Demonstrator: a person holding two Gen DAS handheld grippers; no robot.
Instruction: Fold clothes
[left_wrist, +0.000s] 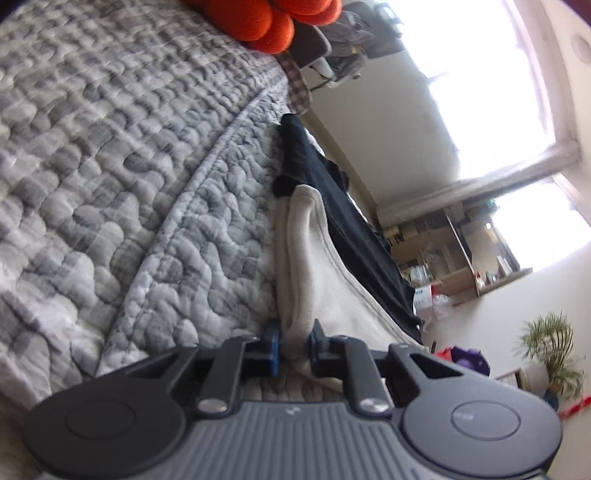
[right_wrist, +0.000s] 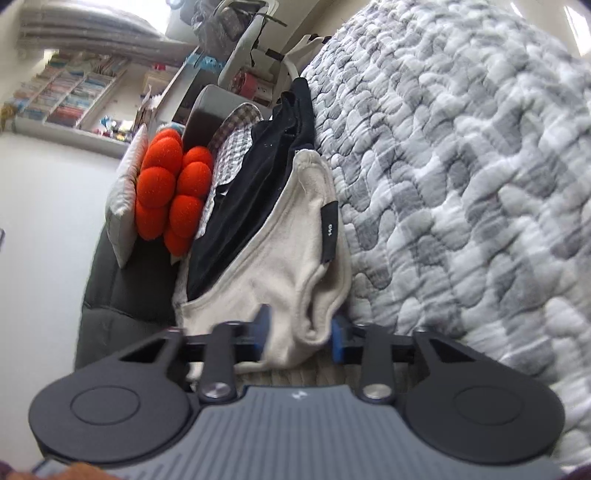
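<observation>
A cream fleece garment (left_wrist: 306, 258) lies on a grey quilted bedspread (left_wrist: 110, 166), with a black garment (left_wrist: 332, 192) stretched out beyond it. My left gripper (left_wrist: 295, 345) is shut on a bunched edge of the cream garment, the fabric pinched between its blue pads. In the right wrist view the same cream garment (right_wrist: 280, 266) shows a black label (right_wrist: 328, 232), and the black garment (right_wrist: 258, 177) lies past it. My right gripper (right_wrist: 301, 332) is shut on a thick fold of the cream garment.
An orange ball-shaped cushion (right_wrist: 170, 195) and a checked cloth (right_wrist: 236, 125) sit at the bed's far end beside a white pillow (right_wrist: 123, 199). Shelves (left_wrist: 443, 251), a potted plant (left_wrist: 550, 347) and bright windows (left_wrist: 480, 74) lie beyond the bed. The quilt (right_wrist: 461, 166) spreads wide beside the garments.
</observation>
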